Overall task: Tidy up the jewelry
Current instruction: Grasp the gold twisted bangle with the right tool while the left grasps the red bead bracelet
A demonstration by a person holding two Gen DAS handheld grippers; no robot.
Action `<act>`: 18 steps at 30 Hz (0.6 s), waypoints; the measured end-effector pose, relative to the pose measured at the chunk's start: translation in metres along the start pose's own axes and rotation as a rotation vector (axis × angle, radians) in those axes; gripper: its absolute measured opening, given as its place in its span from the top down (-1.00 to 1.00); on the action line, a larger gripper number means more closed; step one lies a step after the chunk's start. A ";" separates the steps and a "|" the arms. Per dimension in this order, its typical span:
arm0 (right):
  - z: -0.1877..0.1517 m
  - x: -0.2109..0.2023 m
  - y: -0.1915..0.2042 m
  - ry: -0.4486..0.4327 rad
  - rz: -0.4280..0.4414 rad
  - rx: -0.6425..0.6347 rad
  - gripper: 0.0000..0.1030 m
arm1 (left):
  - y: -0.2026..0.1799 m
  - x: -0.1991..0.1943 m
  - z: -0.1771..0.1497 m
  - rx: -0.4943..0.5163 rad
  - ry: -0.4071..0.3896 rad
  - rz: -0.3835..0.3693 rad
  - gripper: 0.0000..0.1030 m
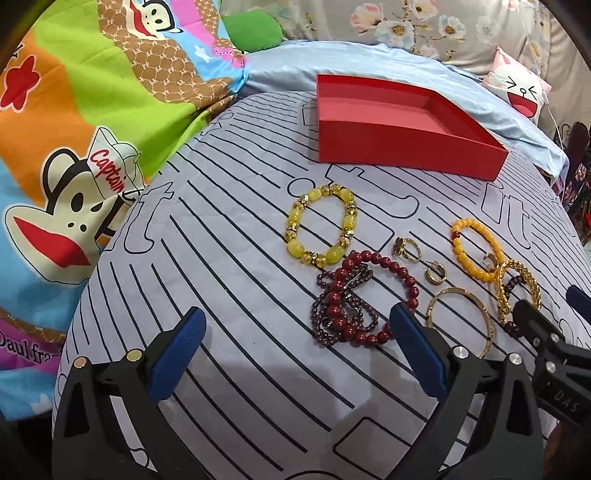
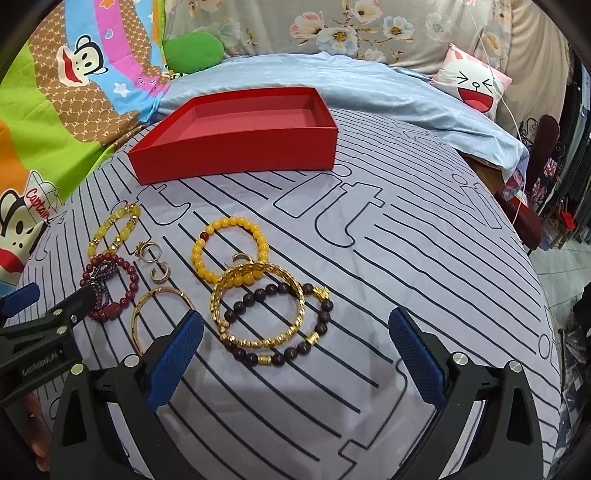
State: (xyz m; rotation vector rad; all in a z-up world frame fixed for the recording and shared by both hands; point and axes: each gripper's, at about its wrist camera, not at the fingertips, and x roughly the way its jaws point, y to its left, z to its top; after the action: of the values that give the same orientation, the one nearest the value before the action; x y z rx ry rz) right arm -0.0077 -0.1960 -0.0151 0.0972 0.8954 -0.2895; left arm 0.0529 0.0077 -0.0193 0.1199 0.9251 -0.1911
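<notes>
Both jaws gape apart, ribbed blue pads bare, above beaded bracelets (image 2: 229,254) before a red cardboard tray (image 2: 236,155).

Striped bedsheet (image 2: 406,258), cartoon monkey blanket (image 1: 74,147), floral fabric (image 2: 332,29) behind.

Striped sheet (image 2: 406,258); cartoon blanket (image 1: 74,147); bunny pillow (image 2: 476,83)

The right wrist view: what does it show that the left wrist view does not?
Only the right wrist view shows the whole dark brown bead bracelet under the gold bangle. Only the left wrist view shows the full yellow stone bracelet unclipped. Both share the empty red box, the orange bead bracelet, and both open grippers: left, right.
</notes>
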 end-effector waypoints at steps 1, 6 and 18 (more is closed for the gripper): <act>0.002 0.002 0.002 -0.001 -0.002 -0.006 -0.85 | 0.001 0.001 0.000 -0.003 0.004 -0.003 -0.85; 0.007 0.015 0.009 0.016 0.007 -0.028 -0.65 | 0.003 0.005 0.000 -0.005 0.013 -0.002 -0.85; 0.007 0.016 0.013 0.010 0.030 -0.052 -0.07 | 0.000 0.009 0.008 -0.004 0.001 -0.017 -0.82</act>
State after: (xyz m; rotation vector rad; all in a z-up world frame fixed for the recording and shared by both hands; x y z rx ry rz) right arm 0.0103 -0.1882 -0.0237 0.0634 0.9099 -0.2378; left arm 0.0649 0.0052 -0.0218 0.1087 0.9274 -0.2046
